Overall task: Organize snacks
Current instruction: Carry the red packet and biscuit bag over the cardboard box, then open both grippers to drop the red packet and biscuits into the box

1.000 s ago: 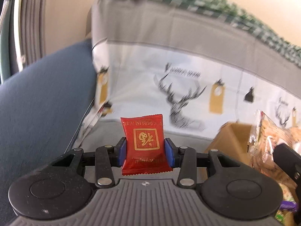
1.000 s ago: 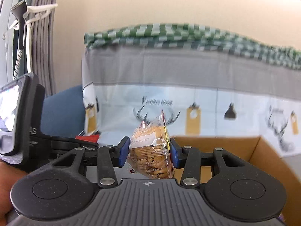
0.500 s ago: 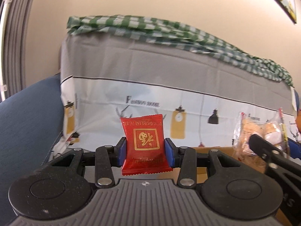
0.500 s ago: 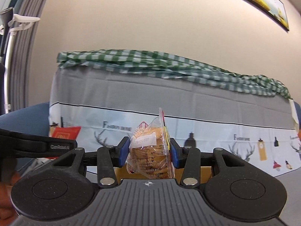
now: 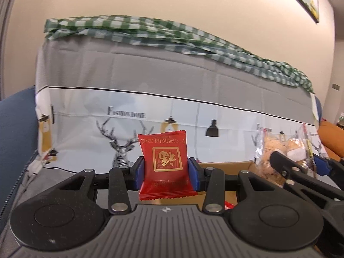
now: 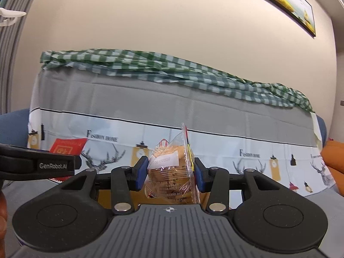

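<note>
While left tongs (image 5: 166,173) clamp 1 red packet (image 5: 165,165), right tongs (image 6: 171,173) clamp 1 biscuit bag (image 6: 171,172), perhaps cookies.

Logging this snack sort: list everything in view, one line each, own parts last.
red snack packet: one, red with gold print, between left pads.
biscuit pack: one, clear wrap, tan biscuits, between right pads.
cardboard box: one, brown, behind both grippers.
printed cover: one, grey and white, over the sofa.
checked cloth: one, green-white, on the sofa top.
picture frame: one, on the wall, upper right.
left gripper: one, black, blue pads.
right gripper: one, black, blue pads.
</note>
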Demonstrator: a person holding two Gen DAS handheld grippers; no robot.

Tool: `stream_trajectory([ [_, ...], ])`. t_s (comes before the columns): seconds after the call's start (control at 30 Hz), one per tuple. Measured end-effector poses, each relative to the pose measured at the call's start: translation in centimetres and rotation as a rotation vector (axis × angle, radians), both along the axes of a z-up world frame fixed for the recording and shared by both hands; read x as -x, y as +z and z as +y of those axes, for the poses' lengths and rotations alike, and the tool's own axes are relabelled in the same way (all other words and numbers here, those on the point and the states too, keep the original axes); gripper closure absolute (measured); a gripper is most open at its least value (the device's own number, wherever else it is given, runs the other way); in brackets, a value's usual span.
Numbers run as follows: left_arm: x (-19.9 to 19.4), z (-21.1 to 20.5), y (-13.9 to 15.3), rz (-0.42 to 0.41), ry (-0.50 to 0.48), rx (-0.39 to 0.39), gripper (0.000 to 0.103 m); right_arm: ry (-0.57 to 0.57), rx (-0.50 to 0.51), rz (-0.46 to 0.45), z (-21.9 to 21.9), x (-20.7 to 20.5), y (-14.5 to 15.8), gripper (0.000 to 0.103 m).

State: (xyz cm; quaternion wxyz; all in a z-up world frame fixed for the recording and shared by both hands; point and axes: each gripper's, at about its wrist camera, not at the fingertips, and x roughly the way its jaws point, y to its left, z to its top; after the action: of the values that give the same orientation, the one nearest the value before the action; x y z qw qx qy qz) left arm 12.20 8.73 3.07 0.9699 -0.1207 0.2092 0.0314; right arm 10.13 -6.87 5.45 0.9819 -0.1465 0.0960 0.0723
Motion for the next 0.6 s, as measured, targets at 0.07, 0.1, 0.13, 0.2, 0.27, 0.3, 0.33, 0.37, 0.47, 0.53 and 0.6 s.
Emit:
stream_trajectory([
  [0.07, -0.2, -0.5, -0.2, -0.002, -0.029, 0.005, 0.057, -0.010, 0.004, -0.001, -0.4, -0.2, -0.1, 0.057],
  [0.1, -0.1, -0.7, -0.2, -0.004, -0.038, 0.003, 0.057, -0.014, 0.006, 0.000, -0.5, -0.2, -0.1, 0.057],
  [0.13, -0.1, -0.9, -0.3, -0.007, -0.046, 0.003, 0.057, -0.017, 0.008, 0.002, -0.6, -0.2, -0.2, 0.057],
  [0.2, -0.1, -1.1, -0.3, -0.016, -0.065, 0.006, 0.057, -0.025, 0.013, 0.004, -0.8, -0.4, -0.3, 0.057],
  [0.27, -0.1, -1.3, -0.4, -0.024, -0.085, 0.009, 0.057, -0.033, 0.017, 0.004, -1.0, -0.5, -0.4, 0.057],
  [0.3, -0.1, -1.5, -0.4, -0.026, -0.094, 0.011, 0.057, -0.037, 0.016, 0.006, -1.1, -0.5, -0.4, 0.057],
  [0.33, -0.1, -1.6, -0.4, -0.029, -0.102, 0.010, 0.057, -0.039, 0.016, 0.007, -1.3, -0.5, -0.4, 0.057],
  [0.37, 0.0, -1.7, -0.4, -0.033, -0.110, 0.008, 0.057, -0.041, 0.018, 0.007, -1.3, -0.6, -0.4, 0.057],
  [0.47, 0.0, -2.1, -0.4, -0.045, -0.129, 0.004, 0.057, -0.046, 0.020, 0.009, -1.5, -0.6, -0.5, 0.057],
  [0.53, 0.1, -2.2, -0.4, -0.055, -0.142, 0.009, 0.056, -0.050, 0.020, 0.008, -1.6, -0.6, -0.5, 0.057],
  [0.6, 0.2, -2.3, -0.4, -0.067, -0.171, 0.024, 0.055, -0.052, 0.017, 0.007, -1.6, -0.6, -0.4, 0.056],
])
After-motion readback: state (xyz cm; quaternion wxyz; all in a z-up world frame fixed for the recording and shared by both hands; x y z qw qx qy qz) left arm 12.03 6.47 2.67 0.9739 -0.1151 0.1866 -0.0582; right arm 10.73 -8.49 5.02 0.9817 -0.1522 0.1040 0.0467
